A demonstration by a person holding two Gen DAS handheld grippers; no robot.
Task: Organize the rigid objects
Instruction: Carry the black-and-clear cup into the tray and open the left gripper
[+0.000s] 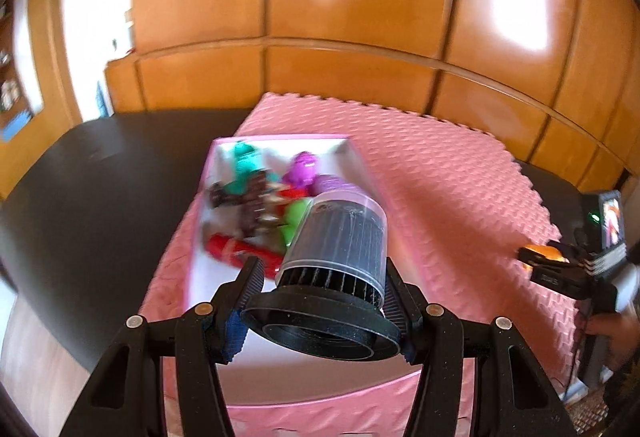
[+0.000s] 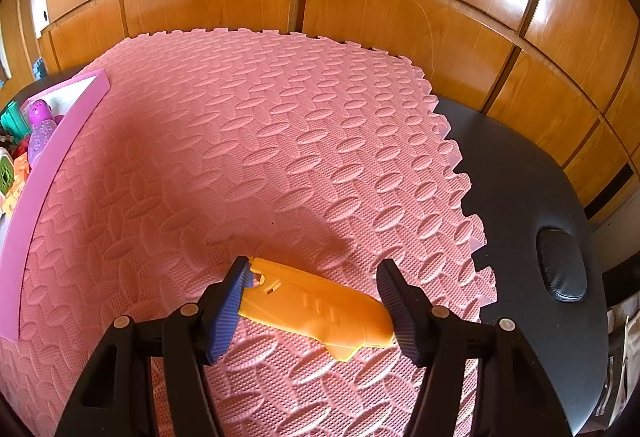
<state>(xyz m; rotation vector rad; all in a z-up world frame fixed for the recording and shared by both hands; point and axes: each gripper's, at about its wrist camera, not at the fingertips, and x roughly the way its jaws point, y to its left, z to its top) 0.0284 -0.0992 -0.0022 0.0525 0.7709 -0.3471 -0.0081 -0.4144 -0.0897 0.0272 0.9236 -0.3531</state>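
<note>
Ahead of the right fingers (image 2: pixel 316 301) the pink mat (image 2: pixel 280 141) lies bare. Ahead of the left fingers (image 1: pixel 324 277), toys (image 1: pixel 260 197) crowd the box (image 1: pixel 360 157); only its near floor is free.

A black padded tabletop (image 2: pixel 520 173) carries a pink foam puzzle mat (image 2: pixel 256 141) with interlocking edges, leaving dark margins on both sides and an oval recess (image 2: pixel 562 264) near one end. On the mat stands a pink-rimmed box (image 1: pixel 362 161) holding what look like blurred small toys.
</note>
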